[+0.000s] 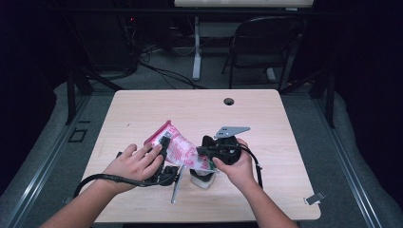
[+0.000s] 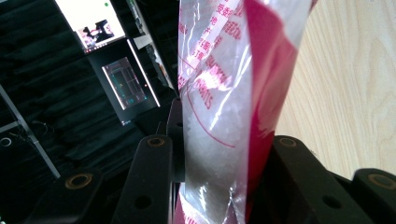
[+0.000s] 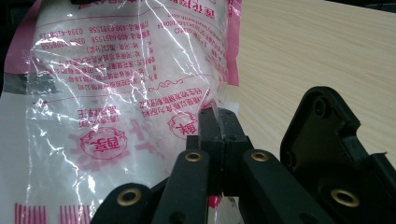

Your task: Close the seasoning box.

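While both hands rest low, tongs pinch the bag.

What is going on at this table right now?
A person holds a pink and clear plastic bag above the wooden table with two tools. The left hand-held gripper clamps around the bag's body, while the right hand-held gripper is shut on a thin edge of the bag. A small white object and a slim silver item lie on the table beneath.
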